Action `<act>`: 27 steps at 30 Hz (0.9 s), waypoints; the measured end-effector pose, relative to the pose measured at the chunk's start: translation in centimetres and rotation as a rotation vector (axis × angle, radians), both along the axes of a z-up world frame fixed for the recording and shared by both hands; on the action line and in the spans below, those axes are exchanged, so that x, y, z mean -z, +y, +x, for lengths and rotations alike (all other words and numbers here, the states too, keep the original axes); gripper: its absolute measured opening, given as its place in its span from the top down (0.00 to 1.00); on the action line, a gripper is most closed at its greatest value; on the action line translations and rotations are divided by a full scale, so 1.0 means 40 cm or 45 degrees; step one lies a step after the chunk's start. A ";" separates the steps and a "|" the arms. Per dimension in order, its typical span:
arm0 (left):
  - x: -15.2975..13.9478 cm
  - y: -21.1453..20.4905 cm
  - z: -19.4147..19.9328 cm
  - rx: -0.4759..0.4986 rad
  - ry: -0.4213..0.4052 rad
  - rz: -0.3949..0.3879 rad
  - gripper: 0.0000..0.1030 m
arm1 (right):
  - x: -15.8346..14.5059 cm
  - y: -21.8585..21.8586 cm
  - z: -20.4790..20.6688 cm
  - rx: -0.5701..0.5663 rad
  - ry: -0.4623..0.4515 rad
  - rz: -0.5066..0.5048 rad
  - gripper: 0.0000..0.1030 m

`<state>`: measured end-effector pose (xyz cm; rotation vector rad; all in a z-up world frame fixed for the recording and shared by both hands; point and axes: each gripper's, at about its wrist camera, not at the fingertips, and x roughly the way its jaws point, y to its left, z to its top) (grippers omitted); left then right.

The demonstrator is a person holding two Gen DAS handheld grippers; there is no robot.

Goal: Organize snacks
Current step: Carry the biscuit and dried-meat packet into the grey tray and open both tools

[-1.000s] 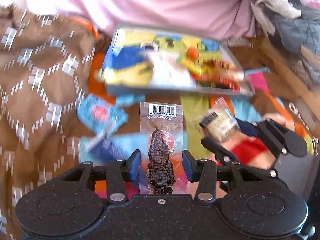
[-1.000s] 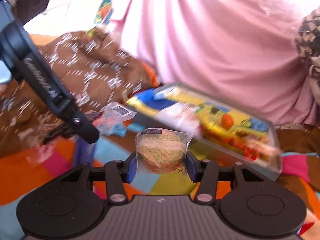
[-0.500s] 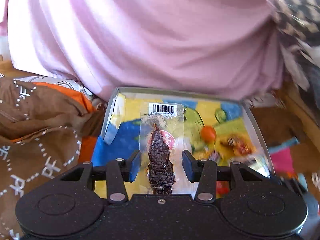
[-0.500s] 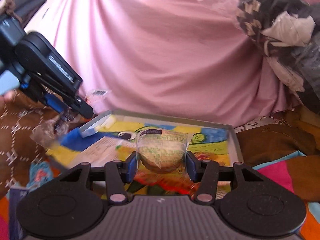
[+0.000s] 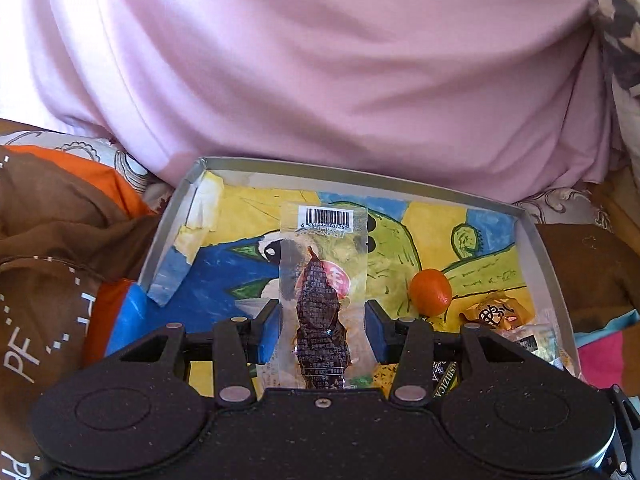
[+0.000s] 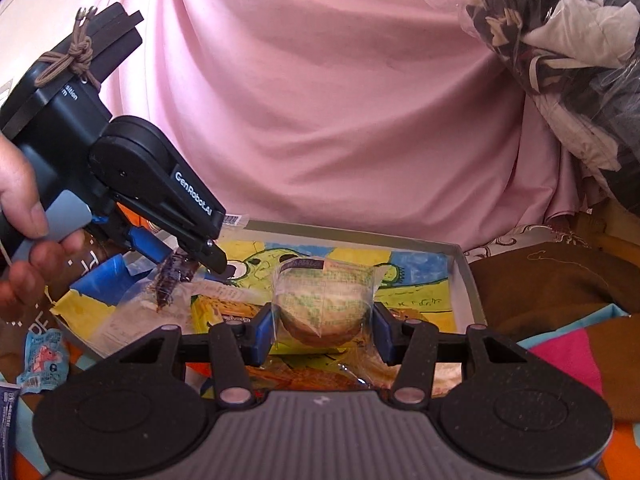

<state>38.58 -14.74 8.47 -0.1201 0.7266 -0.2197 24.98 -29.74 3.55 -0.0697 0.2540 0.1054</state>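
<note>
Where the pink draped fabric [image 5: 320, 80] falls behind it, a shallow grey tray lined with a bright cartoon drawing [image 5: 536, 248] holds a small orange fruit [image 5: 430, 292] and a gold-wrapped sweet [image 5: 496, 314] at its right side. Held above the tray, the left gripper [image 5: 322, 330] pinches a clear packet of dark dried meat with a barcode [image 5: 320, 304], upright. Beside it, the right gripper [image 6: 322, 328] clamps a clear-wrapped round pastry [image 6: 322, 300] over the tray. A hand [image 6: 20, 224] grips the left tool's handle.

Pink draped cloth [image 5: 320, 72] filling the backdrop, brown patterned fabric [image 5: 44, 280] at left, multicoloured patchwork bedding [image 6: 568, 356] below, bagged dark clothing [image 6: 560, 40] upper right, bright daylight.
</note>
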 end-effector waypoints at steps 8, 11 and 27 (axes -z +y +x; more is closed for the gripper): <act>0.008 0.001 0.008 0.008 0.012 0.014 0.49 | 0.005 0.005 0.011 -0.003 0.012 -0.004 0.36; 0.005 0.010 0.005 -0.018 0.016 0.005 0.34 | 0.009 0.009 0.011 0.005 0.011 -0.010 0.30; -0.071 0.106 -0.106 -0.086 -0.042 -0.102 0.05 | -0.062 0.029 -0.064 0.032 -0.105 0.006 0.00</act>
